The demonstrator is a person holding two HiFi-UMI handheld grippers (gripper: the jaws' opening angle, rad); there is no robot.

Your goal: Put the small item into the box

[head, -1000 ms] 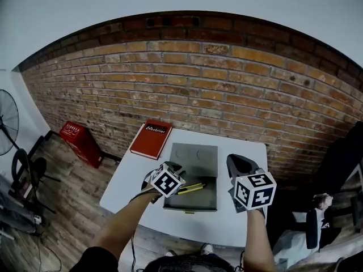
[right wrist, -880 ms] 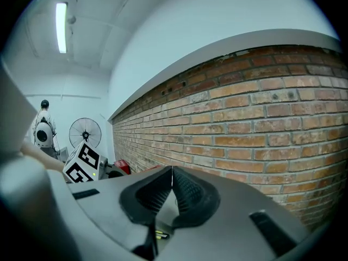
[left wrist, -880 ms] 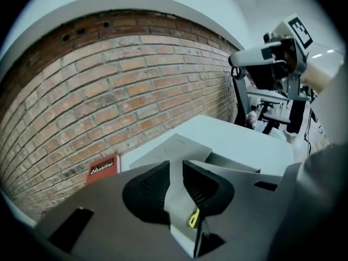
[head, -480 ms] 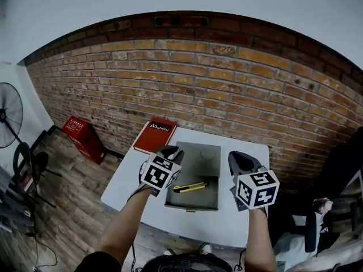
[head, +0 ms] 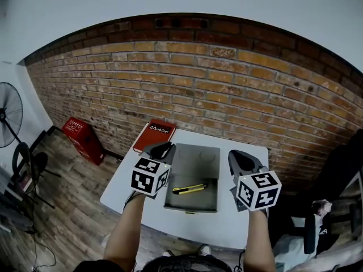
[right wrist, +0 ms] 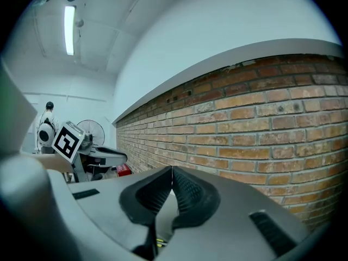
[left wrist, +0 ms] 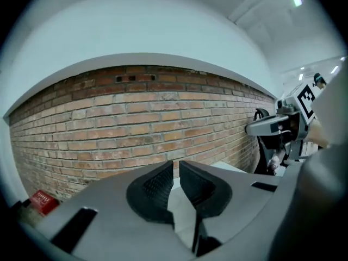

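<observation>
A yellow utility knife lies in the front half of the flat grey box on the white table. My left gripper hovers over the box's left rim, apart from the knife. In the left gripper view its jaws are closing, with a narrow gap and nothing between them. My right gripper hangs over the table just right of the box. The right gripper view shows it shut and empty, fingertips touching.
A red book lies at the table's back left corner, just behind the left gripper. A brick wall runs close behind the table. On the wooden floor to the left stand a red crate and a fan.
My left gripper has drawn back from the knife's left end toward the box's left rim. The knife stays lying in the box. The right gripper has barely moved.
</observation>
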